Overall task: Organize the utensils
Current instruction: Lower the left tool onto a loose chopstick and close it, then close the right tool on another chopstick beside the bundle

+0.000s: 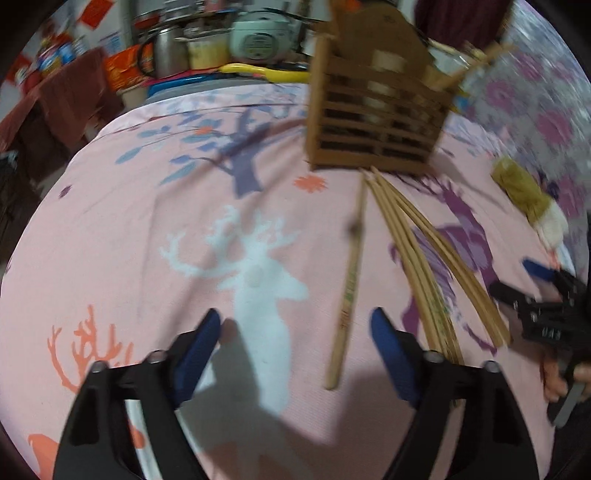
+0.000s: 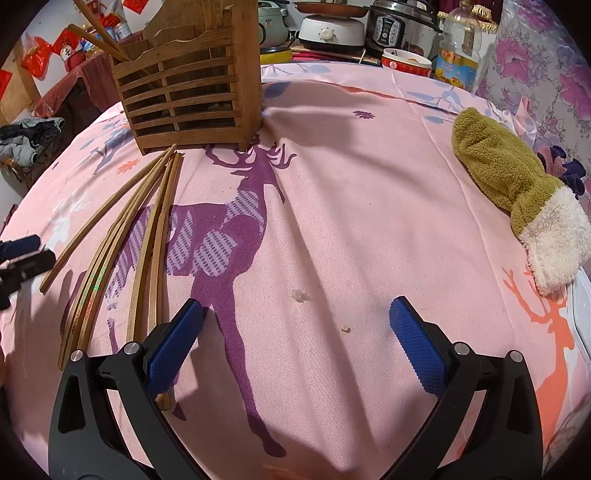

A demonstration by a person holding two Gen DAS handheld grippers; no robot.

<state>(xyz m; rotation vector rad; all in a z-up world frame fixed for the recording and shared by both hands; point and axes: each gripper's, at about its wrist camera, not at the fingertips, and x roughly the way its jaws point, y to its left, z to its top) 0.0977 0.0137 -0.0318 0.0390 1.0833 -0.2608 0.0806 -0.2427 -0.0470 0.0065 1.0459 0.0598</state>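
Note:
A slatted wooden utensil holder (image 2: 188,88) stands on the pink deer-print cloth, with chopsticks sticking out of its back section; it also shows in the left wrist view (image 1: 373,110). Several bamboo chopsticks (image 2: 125,243) lie fanned on the cloth in front of it. In the left wrist view one chopstick (image 1: 349,284) lies apart from the bundle (image 1: 432,266). My left gripper (image 1: 295,328) is open and empty, just left of the single chopstick. My right gripper (image 2: 295,317) is open and empty; its left finger lies over the ends of the nearest chopsticks.
A green and white fuzzy sock (image 2: 517,195) lies at the right of the table. A bowl (image 2: 406,62), an oil bottle (image 2: 458,51) and cookers (image 2: 399,26) stand at the far edge. A flowered wall (image 2: 546,74) is on the right.

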